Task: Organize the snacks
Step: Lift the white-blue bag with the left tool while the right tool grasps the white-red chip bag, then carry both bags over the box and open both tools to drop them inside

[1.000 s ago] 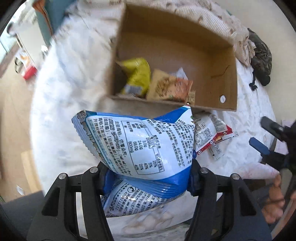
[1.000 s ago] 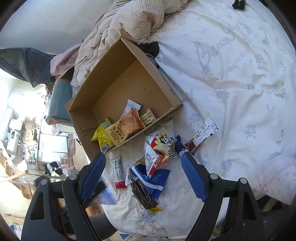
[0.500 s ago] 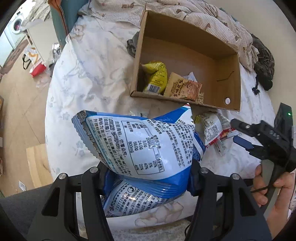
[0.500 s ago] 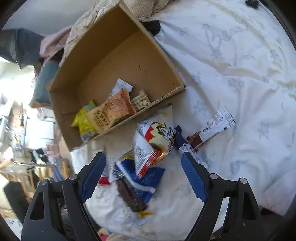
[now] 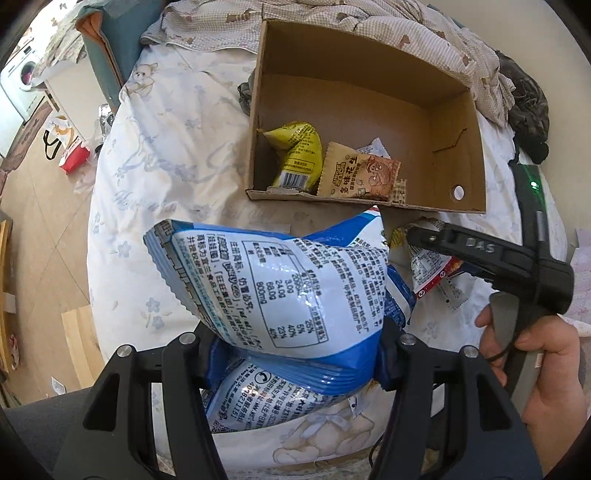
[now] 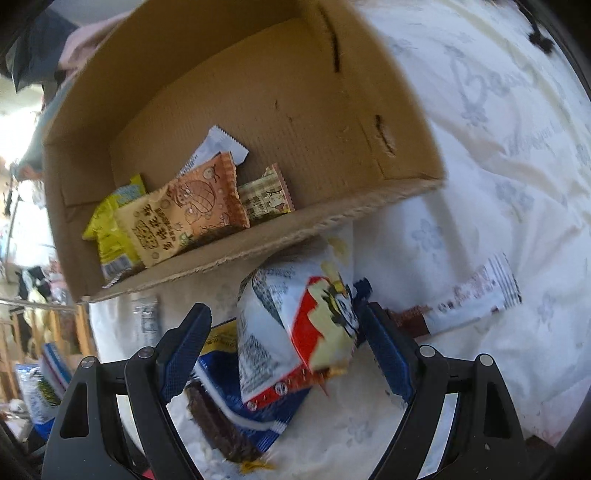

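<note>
Moved since earlier: right gripper [image 6: 284, 339] has dropped toward the loose snacks just near of the cardboard box [image 6: 258, 243], so they now fill its view; seen from the left wrist view, it has come in from the right edge over the pile.
Right gripper state: jaws wide apart, straddling a red-and-white snack bag [image 6: 295, 328] without pressing it; nothing held.
Left gripper [image 5: 291, 354]: hardly shifted, clamped about half-open on a puffy blue-and-white snack bag [image 5: 280, 291], lifted clear of the bed, near of the box.
Meaning for task: likely next pickup is the red-and-white bag; the blue bag has yet to go in.
Box contents: yellow packet [image 5: 297, 155], orange peanut packet [image 5: 356, 173], small biscuit packet [image 6: 264, 195].
Still outside: long chocolate bar wrapper [image 6: 465, 302], right of the pile.
Surface: white bedsheet [image 5: 155, 177] with pale blue flowers.
Room: checked quilt [image 5: 369, 22] bunched beyond the box; wooden floor at left.
</note>
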`<state>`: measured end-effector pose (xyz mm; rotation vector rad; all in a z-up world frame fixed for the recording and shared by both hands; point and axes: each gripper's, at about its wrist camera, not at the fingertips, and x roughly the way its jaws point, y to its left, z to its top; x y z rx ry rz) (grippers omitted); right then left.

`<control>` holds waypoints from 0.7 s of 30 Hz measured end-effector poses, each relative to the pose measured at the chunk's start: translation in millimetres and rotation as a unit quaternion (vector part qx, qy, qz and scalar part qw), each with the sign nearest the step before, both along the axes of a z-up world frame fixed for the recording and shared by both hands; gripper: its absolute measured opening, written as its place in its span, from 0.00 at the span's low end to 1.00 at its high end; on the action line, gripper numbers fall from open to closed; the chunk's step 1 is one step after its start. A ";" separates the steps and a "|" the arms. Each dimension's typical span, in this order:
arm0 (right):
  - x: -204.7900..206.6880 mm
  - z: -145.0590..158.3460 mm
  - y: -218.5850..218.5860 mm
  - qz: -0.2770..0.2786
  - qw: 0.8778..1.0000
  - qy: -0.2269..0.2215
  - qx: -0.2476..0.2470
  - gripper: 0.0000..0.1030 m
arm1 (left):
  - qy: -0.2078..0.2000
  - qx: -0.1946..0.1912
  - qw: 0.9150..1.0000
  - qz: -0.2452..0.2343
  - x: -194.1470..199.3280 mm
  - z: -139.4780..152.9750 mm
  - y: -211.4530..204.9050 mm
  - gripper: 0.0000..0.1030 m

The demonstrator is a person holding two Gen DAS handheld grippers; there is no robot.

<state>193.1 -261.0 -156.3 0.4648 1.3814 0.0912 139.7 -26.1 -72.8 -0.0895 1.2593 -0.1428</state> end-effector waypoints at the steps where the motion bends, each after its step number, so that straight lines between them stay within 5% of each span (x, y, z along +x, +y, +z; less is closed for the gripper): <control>1: 2.5 -2.1 3.1 0.008 1.000 0.000 -0.007 0.84 | -0.001 0.002 1.000 -0.002 0.5 -0.3 -1.2 0.55; 3: 5.0 -5.4 8.7 0.023 1.000 0.005 -0.010 0.76 | -0.003 0.007 1.000 -0.005 1.4 -1.1 -4.5 0.55; 7: 5.6 -7.5 14.9 0.046 0.999 0.006 -0.025 0.45 | -0.002 0.011 1.000 -0.008 2.1 -3.7 -6.8 0.55; 21: -20.3 41.7 11.6 0.063 0.998 -0.030 0.011 0.39 | -0.002 0.027 1.000 0.004 -1.3 -8.6 -1.9 0.55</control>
